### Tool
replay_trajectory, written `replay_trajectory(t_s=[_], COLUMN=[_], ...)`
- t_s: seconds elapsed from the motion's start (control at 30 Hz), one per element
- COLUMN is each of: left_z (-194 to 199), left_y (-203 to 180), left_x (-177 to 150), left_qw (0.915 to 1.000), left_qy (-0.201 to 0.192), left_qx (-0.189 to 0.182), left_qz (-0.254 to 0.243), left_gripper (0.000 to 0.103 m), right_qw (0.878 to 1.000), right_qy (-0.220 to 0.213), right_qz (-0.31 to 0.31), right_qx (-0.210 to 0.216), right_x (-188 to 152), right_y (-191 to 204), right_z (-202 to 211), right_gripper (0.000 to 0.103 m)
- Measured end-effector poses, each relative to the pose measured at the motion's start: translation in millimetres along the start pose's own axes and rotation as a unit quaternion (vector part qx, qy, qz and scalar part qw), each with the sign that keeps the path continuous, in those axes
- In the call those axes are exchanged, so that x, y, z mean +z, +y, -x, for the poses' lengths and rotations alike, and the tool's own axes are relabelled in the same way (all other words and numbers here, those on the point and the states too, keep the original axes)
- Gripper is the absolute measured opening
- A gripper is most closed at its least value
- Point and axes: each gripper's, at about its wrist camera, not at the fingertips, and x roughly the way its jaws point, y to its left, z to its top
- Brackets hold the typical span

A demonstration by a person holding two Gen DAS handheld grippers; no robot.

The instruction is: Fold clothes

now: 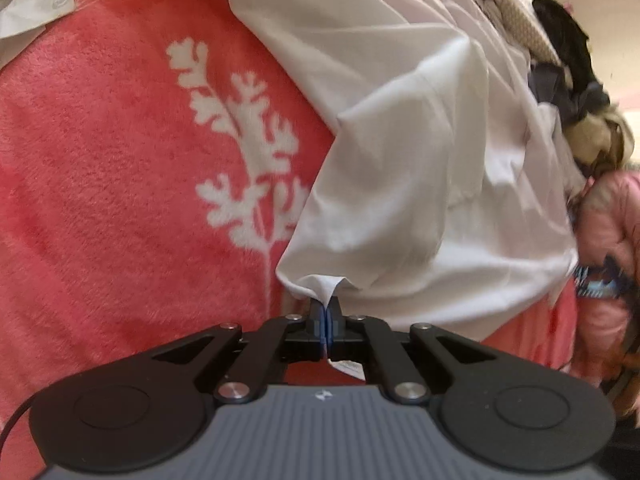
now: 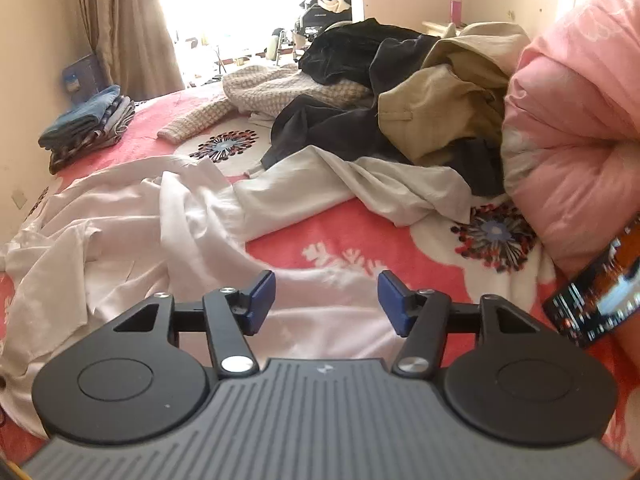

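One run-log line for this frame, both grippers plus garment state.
left gripper: shut on white shirt edge | right gripper: open, empty, above shirt | shirt: rumpled on red blanket, unfolded

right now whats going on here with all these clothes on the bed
A person is folding laundry with a handheld gripper in each hand. The left gripper is shut on an edge of a white shirt spread over the coral blanket. The right gripper is open and empty above it. An unfolded pile waits behind; a folded stack sits aside.
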Motion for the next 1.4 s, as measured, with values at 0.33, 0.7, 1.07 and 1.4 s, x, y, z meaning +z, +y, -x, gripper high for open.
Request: replay_trajectory(t_s=[0.33, 0.7, 1.07, 1.4], left_z=[-1.9, 3.0, -0.1, -1.2], left_y=[1.8, 8.5, 19.0, 20.1], left_x=[10.3, 13.9, 20.6, 20.8], left_qw=[0.9922, 0.985, 0.9824, 0.9797], left_qy=[-0.064, -0.088, -0.1, -0.123], left_qx=[-0.074, -0.093, -0.092, -0.081], left_qz=[0.077, 0.115, 0.128, 0.136], left_gripper=[0.002, 0.002, 0.003, 0.003], right_qw=[0.93, 0.918, 0.953, 0.971], right_qy=[0.211, 0.07, 0.092, 0.121], right_qz=[-0.243, -0.267, -0.274, -0.189], right_qx=[0.178, 0.283, 0.086, 0.079], right_x=[-74.3, -1.1, -63.8, -63.0], right_y=[-15.4, -2.9, -34.2, -14.3], right_z=[-55.2, -52.1, -28.6, -43.5], right_gripper=[0.058, 0.06, 0.061, 0.003])
